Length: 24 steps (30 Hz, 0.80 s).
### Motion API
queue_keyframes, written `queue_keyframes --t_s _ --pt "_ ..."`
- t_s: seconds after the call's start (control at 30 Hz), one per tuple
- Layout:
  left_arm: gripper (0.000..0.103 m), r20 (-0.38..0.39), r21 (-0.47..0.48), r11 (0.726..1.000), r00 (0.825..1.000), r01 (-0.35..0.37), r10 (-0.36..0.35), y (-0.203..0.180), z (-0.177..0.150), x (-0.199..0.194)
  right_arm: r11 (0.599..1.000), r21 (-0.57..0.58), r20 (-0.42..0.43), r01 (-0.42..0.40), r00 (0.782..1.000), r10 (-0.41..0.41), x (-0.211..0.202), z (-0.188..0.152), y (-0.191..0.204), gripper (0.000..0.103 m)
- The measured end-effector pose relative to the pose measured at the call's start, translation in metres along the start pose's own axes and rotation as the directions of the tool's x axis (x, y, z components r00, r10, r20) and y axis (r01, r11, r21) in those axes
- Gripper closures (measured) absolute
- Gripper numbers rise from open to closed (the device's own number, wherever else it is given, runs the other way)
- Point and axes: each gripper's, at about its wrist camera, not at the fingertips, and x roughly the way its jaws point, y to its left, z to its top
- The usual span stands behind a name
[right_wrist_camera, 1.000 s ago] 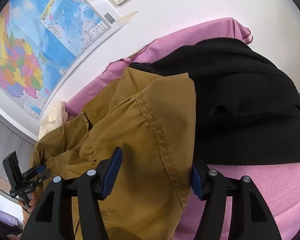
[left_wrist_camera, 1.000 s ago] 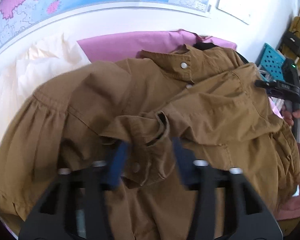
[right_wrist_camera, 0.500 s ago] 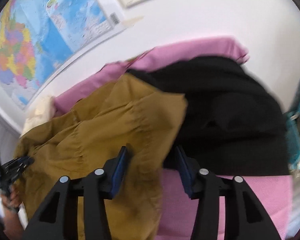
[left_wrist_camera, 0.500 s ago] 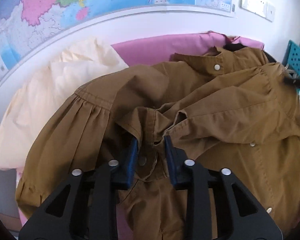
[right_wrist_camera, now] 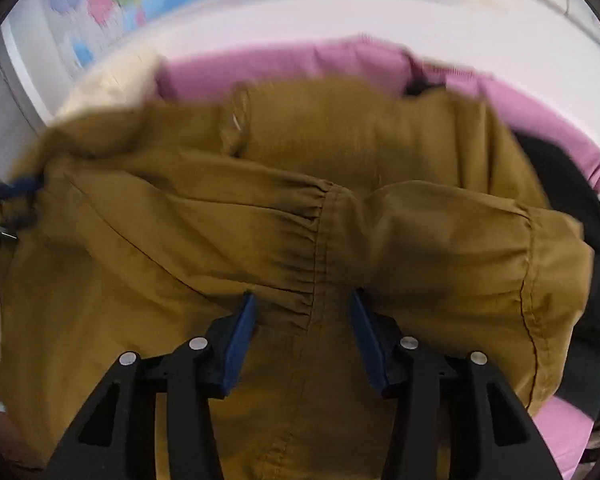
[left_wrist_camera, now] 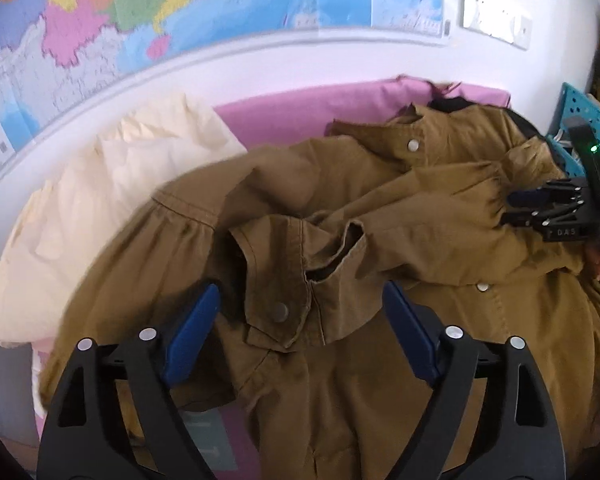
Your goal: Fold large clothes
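Left claw (left_wrist_camera: 300, 320) just sprang apart, dropping cuff (left_wrist_camera: 296, 280) onto jacket (left_wrist_camera: 420, 240); right claw (right_wrist_camera: 302, 328) clamps sleeve (right_wrist_camera: 320, 248), swung across. Sleeves in; body unfolded.

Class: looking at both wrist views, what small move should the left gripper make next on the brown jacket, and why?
Probably withdraw the left gripper: its jaws have just opened, leaving the cuff lying free on the brown jacket, while the right gripper straddles the other sleeve's seam.

I saw the brown jacket (left_wrist_camera: 380, 240) smothering the pink surface (left_wrist_camera: 300, 112); cream bedding (left_wrist_camera: 120, 184) blocked the left, leaving little open room.
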Motion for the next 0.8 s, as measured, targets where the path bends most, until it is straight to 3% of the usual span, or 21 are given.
queue_keyframes --t_s 0.1,0.13,0.23,0.37,0.47,0.6,0.73,0.8 --pt "0.019 0.029 0.000 1.000 1.000 0.000 0.000 0.007 -0.001 -0.012 0.997 0.026 0.039 -0.070 0.997 0.069 -0.024 0.005 0.005 0.055" --pt "0.015 0.044 0.000 1.000 0.999 -0.009 0.009 0.009 -0.002 -0.017 0.993 0.008 0.084 -0.118 0.990 0.117 -0.038 0.009 0.013 0.055" --pt "0.012 0.075 -0.015 1.000 0.997 -0.021 0.023 0.019 -0.003 -0.027 0.987 -0.087 0.131 -0.133 0.981 0.143 -0.053 0.022 0.048 0.055" --pt "0.012 0.112 -0.061 0.997 0.992 -0.053 0.060 0.036 -0.004 -0.048 0.958 -0.218 0.102 -0.187 0.972 0.212 -0.029 0.046 0.105 0.055" --pt "0.012 0.114 -0.084 0.992 0.988 -0.095 0.105 0.050 -0.011 -0.061 0.941 -0.239 0.047 -0.240 0.965 0.258 -0.007 0.050 0.136 0.058" --pt "0.010 0.080 -0.116 0.983 0.986 -0.139 0.149 0.070 -0.028 -0.070 0.944 -0.273 -0.082 -0.186 0.982 0.170 0.042 0.043 0.160 0.065" --pt "0.008 0.013 -0.107 0.975 0.980 -0.197 0.199 0.082 -0.054 -0.062 0.946 -0.260 -0.087 -0.192 0.981 0.175 0.032 0.037 0.154 0.067" --pt "0.008 -0.029 -0.099 0.972 0.977 -0.211 0.209 0.087 -0.068 -0.055 0.940 -0.263 -0.048 -0.216 0.976 0.210 0.010 0.037 0.154 0.067"
